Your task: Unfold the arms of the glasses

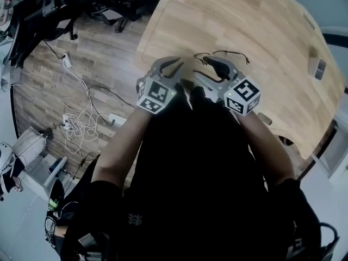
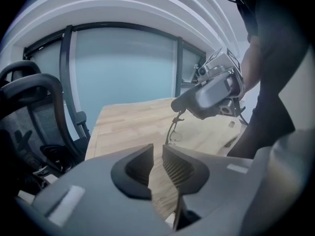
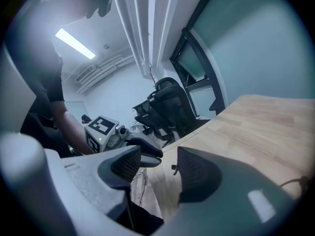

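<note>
Thin black wire glasses lie at the near side of the wooden table, just beyond both grippers. In the left gripper view the glasses show below the tip of my right gripper; whether they touch it I cannot tell. My left gripper has a narrow gap between its jaws with only table showing through. My right gripper stands open, and a small dark end of the glasses pokes out beside its right pad. In the head view the left gripper and right gripper sit side by side.
Black office chairs stand off the table's far edge, in front of a glass wall. Cables and a power strip lie on the wood floor to the left. A small grey box sits on the table at the right.
</note>
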### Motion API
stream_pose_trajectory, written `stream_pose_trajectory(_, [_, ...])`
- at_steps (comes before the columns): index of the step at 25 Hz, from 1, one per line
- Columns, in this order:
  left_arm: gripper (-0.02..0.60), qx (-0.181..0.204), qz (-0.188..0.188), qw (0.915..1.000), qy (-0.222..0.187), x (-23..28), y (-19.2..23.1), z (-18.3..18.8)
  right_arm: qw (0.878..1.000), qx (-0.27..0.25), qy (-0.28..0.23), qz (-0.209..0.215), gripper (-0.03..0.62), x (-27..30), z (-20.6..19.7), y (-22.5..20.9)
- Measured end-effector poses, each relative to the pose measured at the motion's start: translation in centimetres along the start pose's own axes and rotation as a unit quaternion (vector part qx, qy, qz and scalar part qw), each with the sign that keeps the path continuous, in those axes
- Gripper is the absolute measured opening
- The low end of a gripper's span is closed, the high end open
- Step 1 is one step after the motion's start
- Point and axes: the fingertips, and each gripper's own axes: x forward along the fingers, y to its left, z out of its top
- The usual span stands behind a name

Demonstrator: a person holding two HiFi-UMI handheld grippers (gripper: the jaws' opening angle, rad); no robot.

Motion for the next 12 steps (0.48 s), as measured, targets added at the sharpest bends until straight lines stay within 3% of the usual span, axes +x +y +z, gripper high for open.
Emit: stream_pose_trajectory(12, [0.066,-0.034,0.036,0.9988,-0.003,-0.7,0.9,-0.9,0.997,0.039,-0.011,0.064,0.222,2.3,1.1,1.3])
